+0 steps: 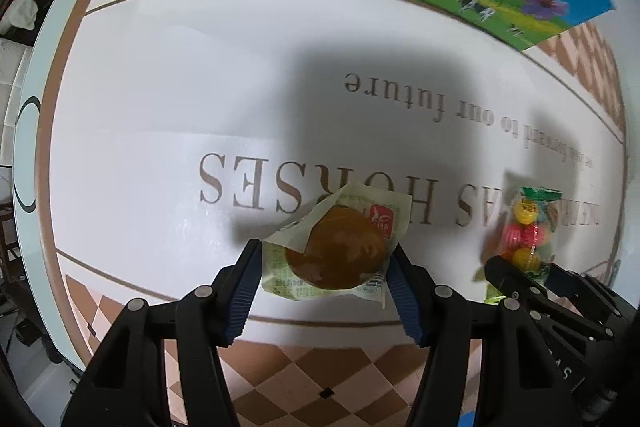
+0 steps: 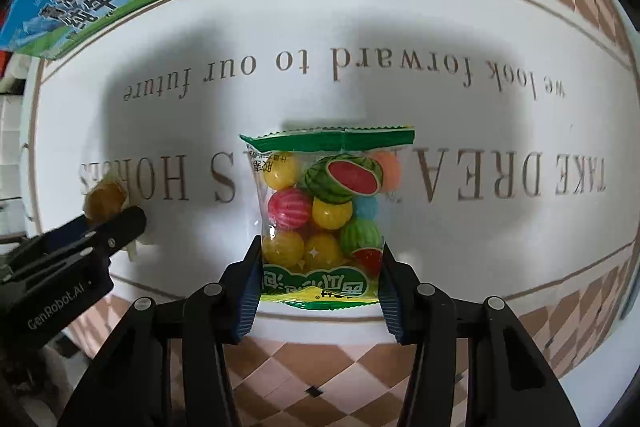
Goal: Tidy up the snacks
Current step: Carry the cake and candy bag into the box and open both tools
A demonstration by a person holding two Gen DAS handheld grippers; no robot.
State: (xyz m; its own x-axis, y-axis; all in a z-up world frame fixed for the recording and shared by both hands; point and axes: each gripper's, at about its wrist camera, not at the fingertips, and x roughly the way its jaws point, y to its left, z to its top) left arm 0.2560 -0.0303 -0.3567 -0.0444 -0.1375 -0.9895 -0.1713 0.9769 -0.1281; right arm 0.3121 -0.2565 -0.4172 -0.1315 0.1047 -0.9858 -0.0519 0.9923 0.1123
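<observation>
While both jaws part-open: L gripper (image 1: 326, 263) pinching pastry pack (image 1: 340, 251), R gripper (image 2: 320, 267) pinching gumball bag (image 2: 326, 211)

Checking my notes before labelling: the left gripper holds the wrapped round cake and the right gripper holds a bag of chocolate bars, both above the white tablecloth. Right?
Not quite. The right gripper holds a bag of colourful gumballs, not chocolate bars, as the right wrist view shows. The left gripper does hold the wrapped round cake above the white tablecloth.

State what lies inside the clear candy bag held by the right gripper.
Inside the candy bag, round gumballs show: yellow, pink-striped, green watermelon-striped, blue and orange. The printed green band at its lower end hides whatever lies behind it.
</observation>
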